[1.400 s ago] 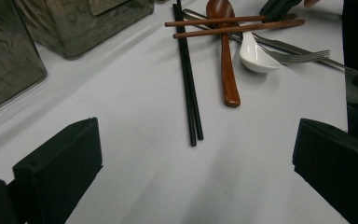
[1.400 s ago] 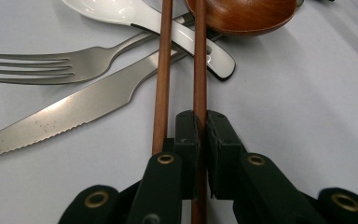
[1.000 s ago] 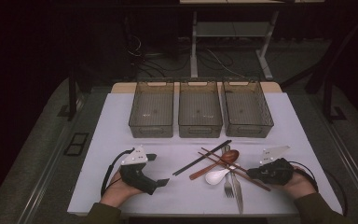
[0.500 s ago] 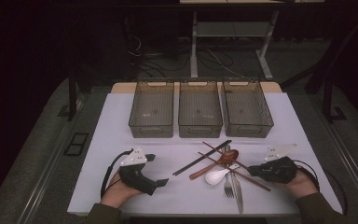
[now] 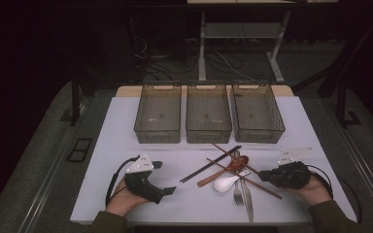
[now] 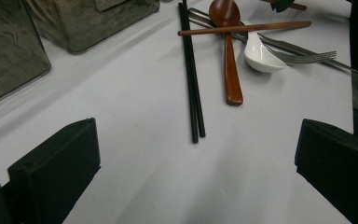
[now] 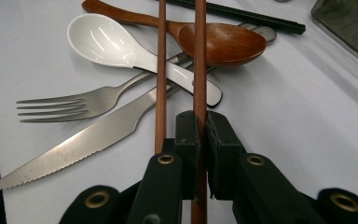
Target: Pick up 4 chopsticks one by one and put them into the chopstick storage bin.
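Right gripper (image 7: 199,140) clamped on one brown chopstick (image 7: 199,60) in the cutlery pile near the table's (image 5: 126,141) front edge, left gripper (image 5: 162,177) wide open, resting front left

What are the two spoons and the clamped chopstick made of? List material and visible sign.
Brown spoon: apparently wood, smooth reddish-brown with a soft sheen.
White spoon: likely glazed ceramic or melamine; glossy highlights.
Chopstick in the right gripper: apparently wood, matte brown.
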Motion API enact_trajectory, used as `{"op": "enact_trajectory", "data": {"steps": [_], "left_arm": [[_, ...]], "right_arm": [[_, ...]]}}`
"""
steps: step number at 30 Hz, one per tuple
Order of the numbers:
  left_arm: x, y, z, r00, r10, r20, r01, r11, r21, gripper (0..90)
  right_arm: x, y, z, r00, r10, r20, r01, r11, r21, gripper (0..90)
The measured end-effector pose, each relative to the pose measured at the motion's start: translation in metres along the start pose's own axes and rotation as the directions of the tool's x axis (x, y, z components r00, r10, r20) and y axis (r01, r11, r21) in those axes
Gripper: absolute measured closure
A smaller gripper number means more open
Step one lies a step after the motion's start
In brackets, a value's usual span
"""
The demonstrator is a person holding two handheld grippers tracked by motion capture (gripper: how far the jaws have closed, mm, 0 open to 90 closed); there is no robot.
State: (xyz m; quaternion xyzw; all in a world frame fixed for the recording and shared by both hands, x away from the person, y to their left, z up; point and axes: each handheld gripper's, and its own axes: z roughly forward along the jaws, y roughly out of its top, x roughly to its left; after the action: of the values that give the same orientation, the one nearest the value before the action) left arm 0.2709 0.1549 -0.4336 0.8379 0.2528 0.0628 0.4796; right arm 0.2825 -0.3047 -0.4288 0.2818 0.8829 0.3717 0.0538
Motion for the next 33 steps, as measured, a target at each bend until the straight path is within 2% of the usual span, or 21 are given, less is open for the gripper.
{"op": "enact_trajectory", "data": {"steps": [4,15,18,33], "left_arm": [[0.001,0.000,0.000,0.9999,-0.012,0.005,0.012,0.9999,0.004,0.0],[-0.003,0.001,0.002,0.9999,0.005,0.010,-0.005,1.0000,-0.002,0.0],[-0.003,0.001,0.002,0.9998,0.016,0.011,-0.016,0.9999,0.005,0.0],[-0.002,0.000,0.002,0.9999,0.009,0.012,-0.009,1.0000,0.002,0.0]], "right_arm": [[-0.001,0.003,-0.002,1.0000,0.008,-0.001,-0.008,1.000,-0.015,83.6],[0.001,0.012,-0.006,0.9992,0.040,0.007,-0.040,0.998,-0.047,83.6],[0.001,0.015,-0.006,0.9984,0.056,0.008,-0.056,0.997,-0.047,83.6],[-0.001,0.032,-0.002,0.9973,0.072,0.009,-0.072,0.996,-0.059,83.6]]}}
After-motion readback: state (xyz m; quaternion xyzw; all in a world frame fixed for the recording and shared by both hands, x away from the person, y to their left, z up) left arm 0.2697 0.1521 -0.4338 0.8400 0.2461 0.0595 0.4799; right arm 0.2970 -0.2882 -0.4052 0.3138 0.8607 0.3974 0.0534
